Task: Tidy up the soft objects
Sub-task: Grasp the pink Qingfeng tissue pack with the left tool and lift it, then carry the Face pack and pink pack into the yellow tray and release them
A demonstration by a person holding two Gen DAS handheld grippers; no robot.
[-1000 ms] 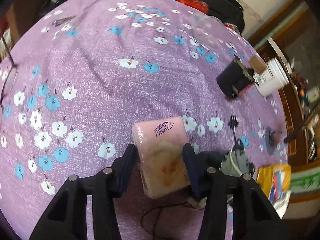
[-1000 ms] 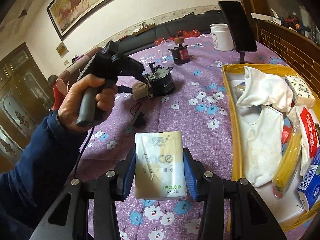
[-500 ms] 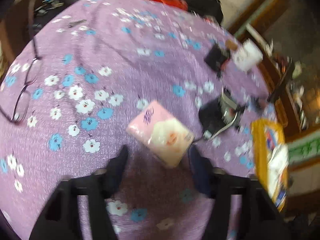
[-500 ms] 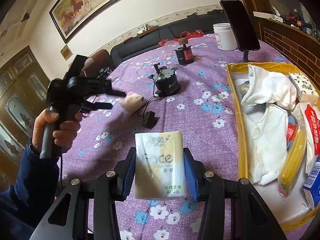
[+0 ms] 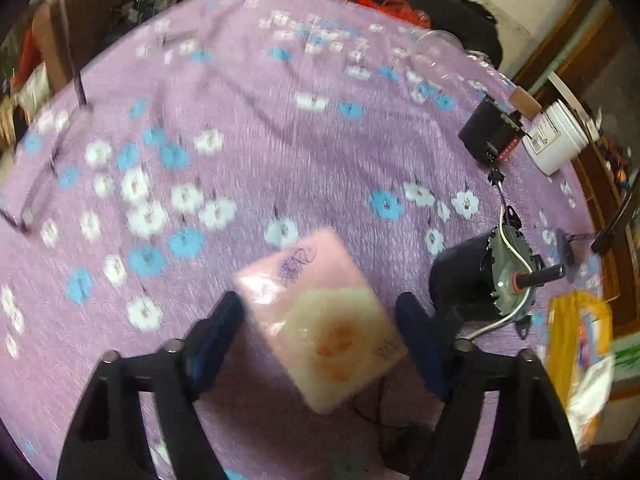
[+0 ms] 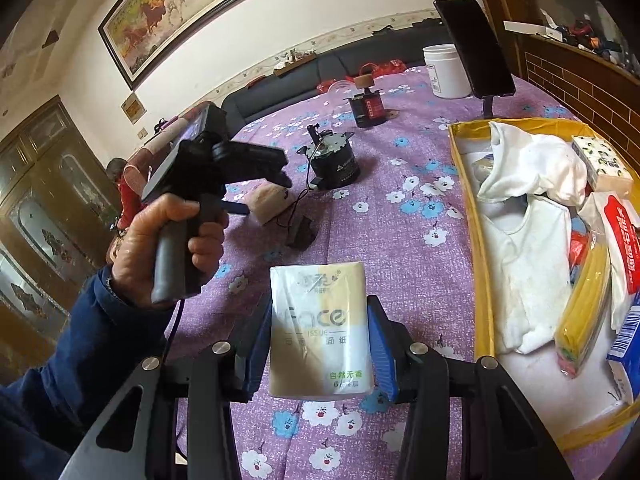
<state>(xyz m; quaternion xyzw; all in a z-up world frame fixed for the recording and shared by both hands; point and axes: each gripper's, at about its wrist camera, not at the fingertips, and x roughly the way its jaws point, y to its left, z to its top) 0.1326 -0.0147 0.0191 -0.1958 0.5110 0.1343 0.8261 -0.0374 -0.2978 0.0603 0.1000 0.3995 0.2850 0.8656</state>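
A pink tissue pack (image 5: 320, 316) lies skewed on the purple flowered cloth, between the fingers of my left gripper (image 5: 318, 308). Its jaws are closing, with a gap still showing on both sides of the pack. The right wrist view shows a person's hand (image 6: 172, 236) holding that gripper over the same pack (image 6: 274, 200). My right gripper (image 6: 318, 320) is shut on a white and yellow tissue pack (image 6: 316, 312), held above the cloth. To its right stands a yellow-rimmed bin (image 6: 468, 208) with white garments (image 6: 524, 184) and other tissue packs.
A black motor (image 5: 480, 280) with a white wire sits right of the pink pack. Farther back are a small black device (image 5: 488, 132) and a white jar (image 5: 556, 140). A phone on a stand (image 6: 472, 48) rises behind the bin. A black plug (image 6: 300, 232) lies on the cloth.
My left gripper let go of the pink pack and its jaws spread; the pack now lies turned on the cloth between them. The right gripper and its pack have not moved.
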